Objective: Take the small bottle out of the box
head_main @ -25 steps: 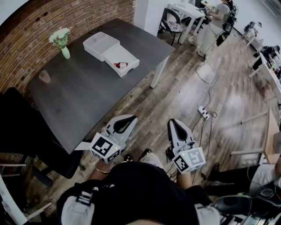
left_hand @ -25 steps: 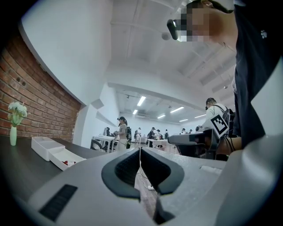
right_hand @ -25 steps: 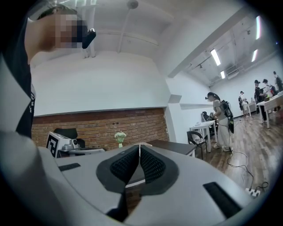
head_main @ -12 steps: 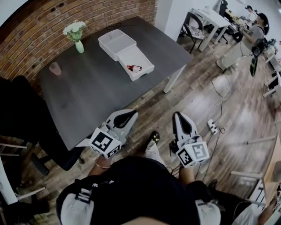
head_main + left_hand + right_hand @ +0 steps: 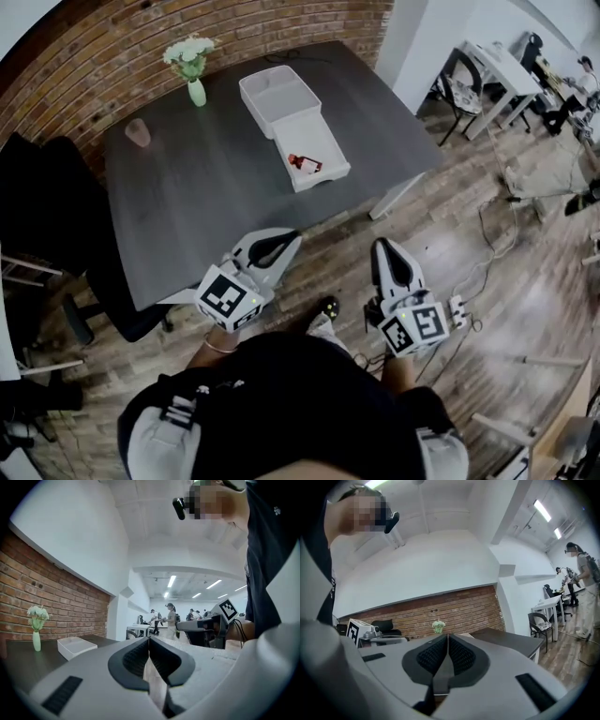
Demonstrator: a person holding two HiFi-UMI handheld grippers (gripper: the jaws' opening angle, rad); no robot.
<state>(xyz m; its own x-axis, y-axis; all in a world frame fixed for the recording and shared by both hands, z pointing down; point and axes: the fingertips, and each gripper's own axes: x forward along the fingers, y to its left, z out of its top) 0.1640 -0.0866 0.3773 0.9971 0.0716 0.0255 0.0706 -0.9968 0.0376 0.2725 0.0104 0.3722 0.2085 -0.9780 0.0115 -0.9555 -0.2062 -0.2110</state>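
your left gripper (image 5: 279,241) has its jaws pressed together with nothing between them; in the left gripper view (image 5: 149,642) the two dark pads meet along one line. your right gripper (image 5: 383,247) is the same, jaws closed and empty, and the right gripper view (image 5: 447,640) shows its pads touching.

in the head view you hold both grippers low in front of your body. the left one sits right at the near edge of the dark table (image 5: 206,211). the right one is over the wooden floor (image 5: 487,234), just beside that edge.

the small bottle (image 5: 305,163), which shows some red, lies inside the nearer white tray (image 5: 325,142) of the box, on the far right part of the table and well apart from both grippers. that tray touches a second, deeper white tray (image 5: 279,98) behind it.

a green vase of flowers (image 5: 192,73) stands near the brick wall (image 5: 112,56), with a small pink cup (image 5: 138,132) to its left. a black chair (image 5: 56,216) sits at the table's left side.

on the floor by your right gripper lies a white power strip (image 5: 458,310). a white desk (image 5: 497,67) stands further off to the right.
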